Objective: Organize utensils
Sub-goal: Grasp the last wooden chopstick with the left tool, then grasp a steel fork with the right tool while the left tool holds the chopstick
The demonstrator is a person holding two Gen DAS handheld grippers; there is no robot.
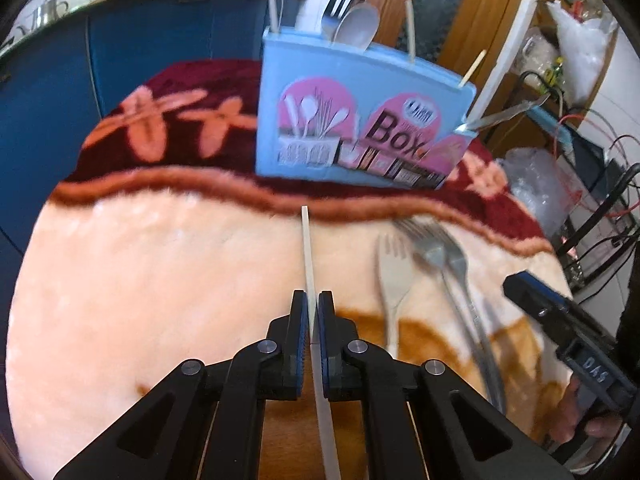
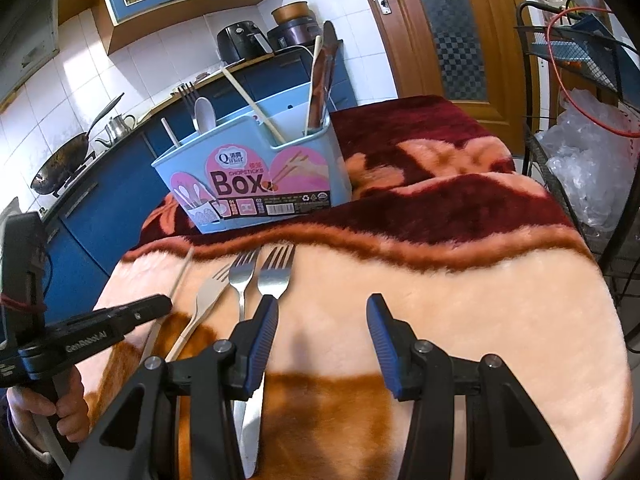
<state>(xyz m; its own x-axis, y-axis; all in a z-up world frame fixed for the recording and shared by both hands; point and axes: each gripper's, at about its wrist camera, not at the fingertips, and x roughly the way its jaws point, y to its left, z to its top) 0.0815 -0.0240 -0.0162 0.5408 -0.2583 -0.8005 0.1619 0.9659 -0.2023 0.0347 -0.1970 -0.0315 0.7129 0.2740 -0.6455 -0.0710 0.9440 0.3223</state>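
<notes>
Chopstick (image 1: pixel 307 256) clamped by left gripper (image 1: pixel 313 300)
Right gripper (image 2: pixel 322 304) is held open, empty — bare blanket (image 2: pixel 460 304) ahead, forks (image 2: pixel 260 276) just left — box (image 2: pixel 256 176) beyond.

Left tongs (image 1: pixel 313 312) clamped tight; right tongs (image 2: pixel 323 320) seemingly half open

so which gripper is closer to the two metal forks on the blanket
Right. The right gripper hangs open with one finger just over the metal forks; the left gripper, shut on a chopstick, is off to their side.
</notes>
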